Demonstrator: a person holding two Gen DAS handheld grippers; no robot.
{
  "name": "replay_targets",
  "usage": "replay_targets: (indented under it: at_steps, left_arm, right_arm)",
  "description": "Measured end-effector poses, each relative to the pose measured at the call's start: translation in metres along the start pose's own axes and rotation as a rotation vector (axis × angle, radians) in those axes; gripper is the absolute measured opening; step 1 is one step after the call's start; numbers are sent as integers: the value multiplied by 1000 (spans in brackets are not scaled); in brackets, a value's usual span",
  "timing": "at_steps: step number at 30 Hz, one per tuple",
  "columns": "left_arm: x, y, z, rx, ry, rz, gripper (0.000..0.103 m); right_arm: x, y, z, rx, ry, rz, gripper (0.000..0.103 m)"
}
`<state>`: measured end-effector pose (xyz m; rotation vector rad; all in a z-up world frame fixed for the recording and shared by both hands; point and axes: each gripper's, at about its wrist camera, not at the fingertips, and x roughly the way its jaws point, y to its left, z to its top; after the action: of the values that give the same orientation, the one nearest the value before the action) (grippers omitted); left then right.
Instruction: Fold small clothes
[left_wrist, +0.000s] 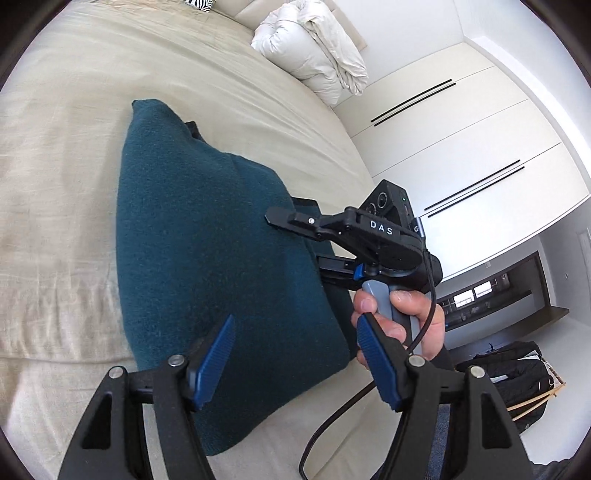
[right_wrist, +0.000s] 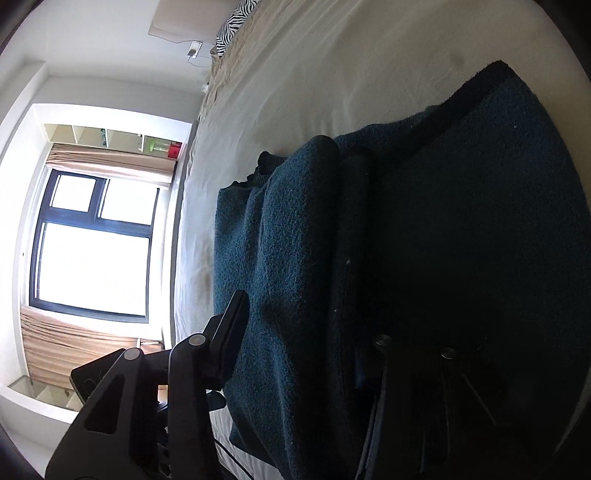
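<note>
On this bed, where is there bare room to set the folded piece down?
Bare sheet lies left of the teal garment, and beyond it up to the white duvet. Crowded on the garment's right edge, where the right gripper works.

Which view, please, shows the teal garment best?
The left wrist view: the teal garment lies folded on the bed, well lit, with most of its outline visible. The right wrist view shows the garment close up, dark and partly cut off.

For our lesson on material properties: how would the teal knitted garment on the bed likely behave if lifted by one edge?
The teal knitted garment would probably droop, since its folds look soft and rounded. Its fuzzy, thick knit suggests good grip and moderate weight. It shouldn't roll.
</note>
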<state>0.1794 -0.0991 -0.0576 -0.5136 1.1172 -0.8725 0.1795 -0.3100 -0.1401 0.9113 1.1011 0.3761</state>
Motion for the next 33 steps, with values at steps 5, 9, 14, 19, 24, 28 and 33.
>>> replay_targets:
  at_steps: [5,9,14,19,24,28,33]
  left_arm:
    - [-6,25,2,-11,-1,14,70]
    - [5,17,3,18,1,30,70]
    - [8,-6,7,81,-6,33,70]
    - [16,-21,11,107,-9,15,70]
    - [36,-30,10,136,16,32,70]
    - [49,-25,9,134,29,62,70]
    - [48,-23,8,142,29,76,70]
  right_arm:
    - [2,26,-10,-159,-30,-159,16]
    - [-14,33,-8,-181,-67,-177,12]
    - [-46,28,7,-168,-94,-195,12]
    - [-81,3,25,-123,-98,-227,12]
    - [-70,-31,40,-78,-79,-240,12]
    - [-72,-55,34,-2,-125,-142,13]
    - [-88,-52,14,7,-126,-112,17]
